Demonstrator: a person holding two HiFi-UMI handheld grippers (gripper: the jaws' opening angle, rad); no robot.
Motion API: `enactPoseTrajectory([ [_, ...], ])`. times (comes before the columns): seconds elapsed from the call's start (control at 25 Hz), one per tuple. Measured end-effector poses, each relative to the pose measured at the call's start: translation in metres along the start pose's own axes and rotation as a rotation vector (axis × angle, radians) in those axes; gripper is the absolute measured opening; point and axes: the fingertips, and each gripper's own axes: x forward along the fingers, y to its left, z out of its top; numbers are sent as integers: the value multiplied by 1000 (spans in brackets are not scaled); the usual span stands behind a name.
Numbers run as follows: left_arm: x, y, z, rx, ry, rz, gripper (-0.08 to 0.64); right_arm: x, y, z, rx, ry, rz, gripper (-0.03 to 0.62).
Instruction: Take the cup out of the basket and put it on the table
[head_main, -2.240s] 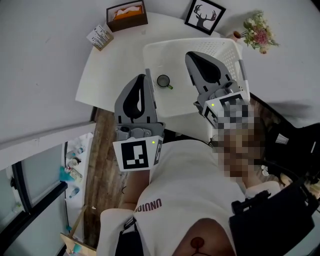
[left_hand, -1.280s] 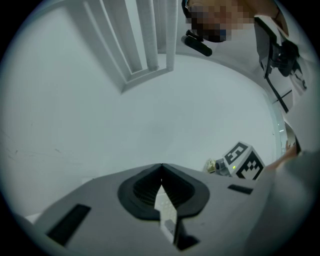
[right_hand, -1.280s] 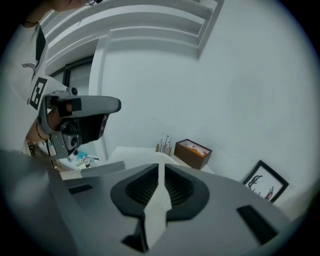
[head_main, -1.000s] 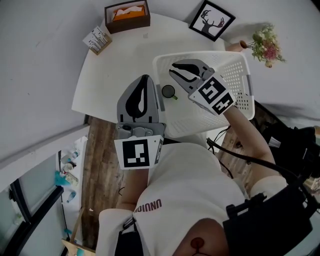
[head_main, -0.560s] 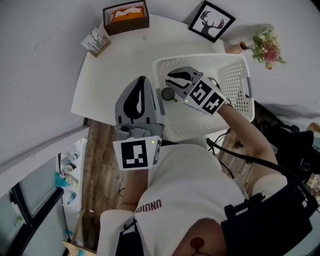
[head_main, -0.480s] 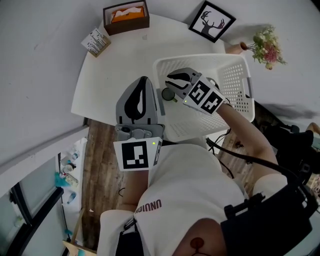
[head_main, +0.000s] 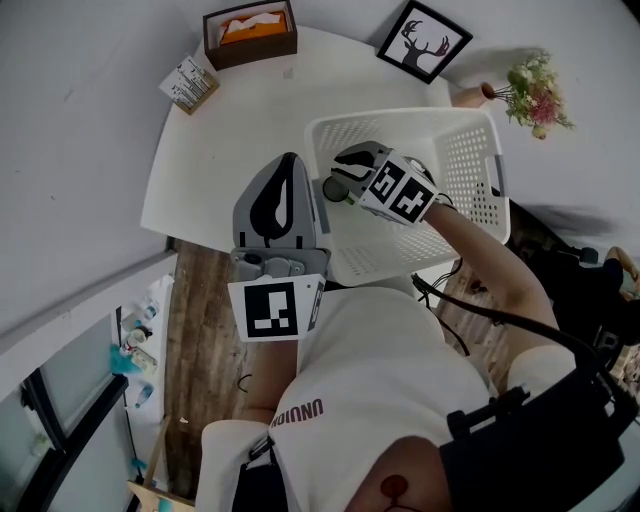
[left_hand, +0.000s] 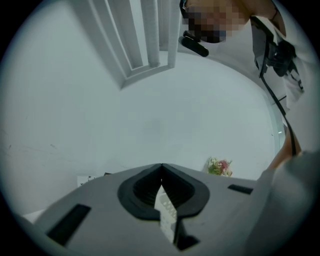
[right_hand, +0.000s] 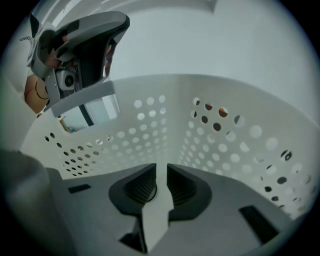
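Hanging nearest the body, the left hand-held gripper (head_main: 289, 160) points toward 12 o'clock over the worktop (head_main: 230, 150). Its jaws are pressed together on nothing, just outside the basket's 9 o'clock wall.

Beyond it, the right hand-held gripper (right_hand: 161, 174) reaches down inside the basket (head_main: 470, 115). Its jaws stand a narrow slot apart, and only pale perforated plastic shows through the gap.

The cup (head_main: 333, 189) sits on the basket floor by the 9 o'clock wall, just at that gripper's 7 o'clock side. It is partly covered from above and cannot be made out in the right gripper view.

Farther off, a tissue box (head_main: 250, 32) lies at 11 o'clock, a framed picture (head_main: 424, 40) at 12 and flowers (head_main: 530, 78) at 1.

The likely trouble is a missed grasp. With so slim a gap the jaws may close beside the cup's wall, not round it, and nudge or tip it against the basket side. Once the cup is lifted, the nearby wall could catch it or the gripper and drag the light basket along.
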Motion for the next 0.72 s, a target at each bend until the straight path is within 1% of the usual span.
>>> enactPoseTrajectory([
  [0.28,3,2,-2,-3,1,0,12,10,1,-13,0,39,11,66],
  [0.4,3,4,-1,-7,0,0,12,14,4,-17,19,56,24,66],
  [0.56,4,6,-2,-7,4,3,12,19,3,-22,-1,79,23,64],
  [0.72,3,11,-3,-9,7,20,12,24,5,-29,11,99,29,66],
])
